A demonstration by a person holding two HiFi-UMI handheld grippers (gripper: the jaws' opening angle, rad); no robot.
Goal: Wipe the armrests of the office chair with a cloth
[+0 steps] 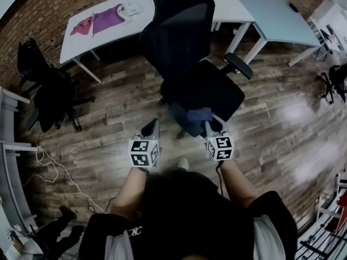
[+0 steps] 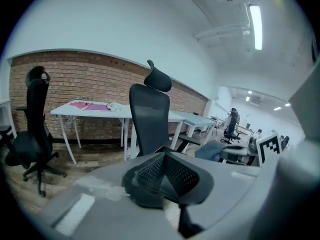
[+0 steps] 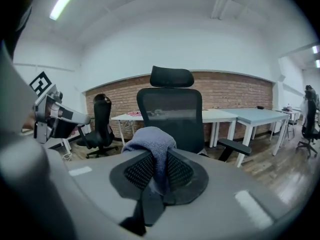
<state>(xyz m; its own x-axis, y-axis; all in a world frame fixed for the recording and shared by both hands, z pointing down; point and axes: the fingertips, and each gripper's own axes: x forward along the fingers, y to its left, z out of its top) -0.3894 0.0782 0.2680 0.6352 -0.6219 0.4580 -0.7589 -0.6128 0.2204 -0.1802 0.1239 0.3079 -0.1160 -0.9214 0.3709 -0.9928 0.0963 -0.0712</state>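
Nearest the head view's lens is the person's own head (image 1: 179, 199), with both forearms reaching forward from it. The right gripper (image 1: 209, 124) has its jaws closed on a blue-grey cloth (image 1: 199, 114). Its own view shows the cloth (image 3: 150, 139) pinched between the two meshed pads (image 3: 132, 171), bunched in a lump above the tips with a strip hanging down between them. The left gripper (image 1: 152, 127) holds nothing: in its own view (image 2: 164, 158) the pads meet at the tips with only a dark wedge behind them.

The cloth sits just at the end of the nearer armrest (image 1: 181, 121) of the office chair (image 1: 209, 91). Neither view shows whether it touches the armrest, since the right gripper's body covers the spot in its own view. The farther armrest (image 1: 238, 65) is bare and well apart from both grippers. From the left gripper view, the office chair's backrest (image 2: 149, 119) stands tall straight ahead, its base cut off by the gripper.

Behind the chair stands a white table (image 1: 81, 39) bearing pink and purple fabric (image 1: 103, 20), with a pale blue table (image 1: 276, 20) beside it, both against a brick wall (image 1: 32, 15). A second black chair (image 1: 43, 91) stands off to the left. A white cable (image 1: 54, 169) trails over the wooden floor (image 1: 119, 102). Another person's legs (image 1: 54, 232) show at the lower left edge.
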